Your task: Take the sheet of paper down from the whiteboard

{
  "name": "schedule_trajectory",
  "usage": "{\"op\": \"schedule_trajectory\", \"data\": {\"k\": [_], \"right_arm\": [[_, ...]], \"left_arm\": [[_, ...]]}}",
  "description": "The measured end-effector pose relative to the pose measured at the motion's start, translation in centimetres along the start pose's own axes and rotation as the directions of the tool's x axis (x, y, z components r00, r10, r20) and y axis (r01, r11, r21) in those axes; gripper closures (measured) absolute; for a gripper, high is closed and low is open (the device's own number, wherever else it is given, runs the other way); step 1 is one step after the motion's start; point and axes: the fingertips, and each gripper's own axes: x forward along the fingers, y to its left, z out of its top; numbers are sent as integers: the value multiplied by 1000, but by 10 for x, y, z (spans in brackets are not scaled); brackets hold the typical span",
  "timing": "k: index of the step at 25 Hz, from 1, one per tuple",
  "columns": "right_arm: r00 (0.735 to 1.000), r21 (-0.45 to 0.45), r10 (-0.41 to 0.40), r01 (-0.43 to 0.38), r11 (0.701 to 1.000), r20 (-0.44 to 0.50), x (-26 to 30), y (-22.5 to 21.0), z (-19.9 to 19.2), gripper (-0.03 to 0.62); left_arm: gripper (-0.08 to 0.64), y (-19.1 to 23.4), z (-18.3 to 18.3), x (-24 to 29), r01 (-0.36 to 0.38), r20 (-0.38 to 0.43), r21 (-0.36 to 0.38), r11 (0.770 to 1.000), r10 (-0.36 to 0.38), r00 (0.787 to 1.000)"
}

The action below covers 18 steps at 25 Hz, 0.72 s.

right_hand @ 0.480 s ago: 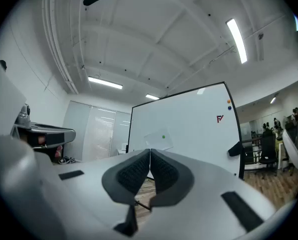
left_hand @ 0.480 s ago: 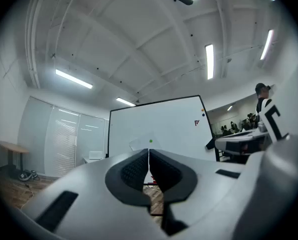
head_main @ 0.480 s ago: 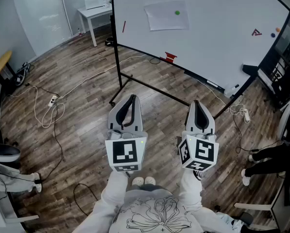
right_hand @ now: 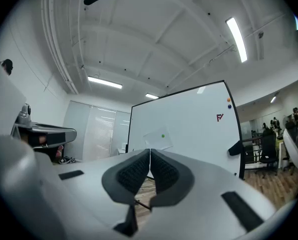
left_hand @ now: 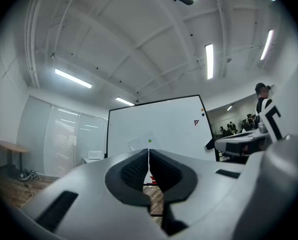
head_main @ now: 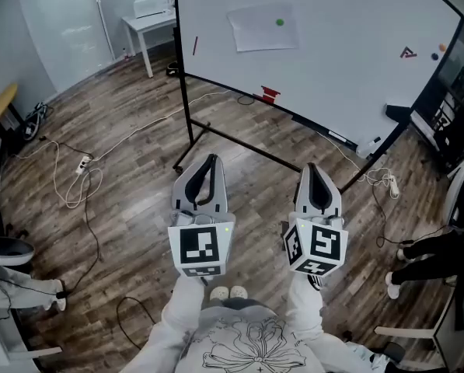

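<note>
A sheet of paper (head_main: 263, 28) hangs on the whiteboard (head_main: 348, 61), pinned by a green magnet (head_main: 280, 22) near its top right. The paper also shows small and far off in the left gripper view (left_hand: 141, 142) and the right gripper view (right_hand: 157, 139). My left gripper (head_main: 209, 160) and right gripper (head_main: 313, 168) are held side by side, well short of the board, pointing toward it. Both are shut with nothing between the jaws: the left gripper (left_hand: 149, 151) and the right gripper (right_hand: 149, 151) show their pads pressed together.
The whiteboard stands on a black frame (head_main: 186, 99) over a wood floor. A red eraser (head_main: 270, 94) sits on its tray, small magnets (head_main: 434, 54) at upper right. Cables (head_main: 76, 177) trail on the floor at left. A white table (head_main: 148, 22) stands behind. A seated person's legs (head_main: 426, 259) are at right.
The view has shifted slightly; the whiteboard and paper sit a touch further left and higher in frame. Both grippers hold the same pose, shut.
</note>
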Motion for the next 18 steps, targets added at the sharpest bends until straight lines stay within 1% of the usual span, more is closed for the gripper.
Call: {"op": "schedule_trajectory", "data": {"k": [6, 12, 18], "right_arm": [[1000, 4, 26, -26, 1000, -9, 16, -13, -8, 588], [997, 3, 69, -69, 998, -33, 29, -20, -22, 586], [995, 21, 77, -76, 997, -56, 59, -31, -35, 586]], "left_arm": [[551, -10, -5, 17, -16, -2, -1, 1000, 16, 1000], [551, -16, -17, 29, -40, -14, -20, 999, 40, 999], [551, -18, -29, 60, -42, -38, -21, 999, 41, 998]]}}
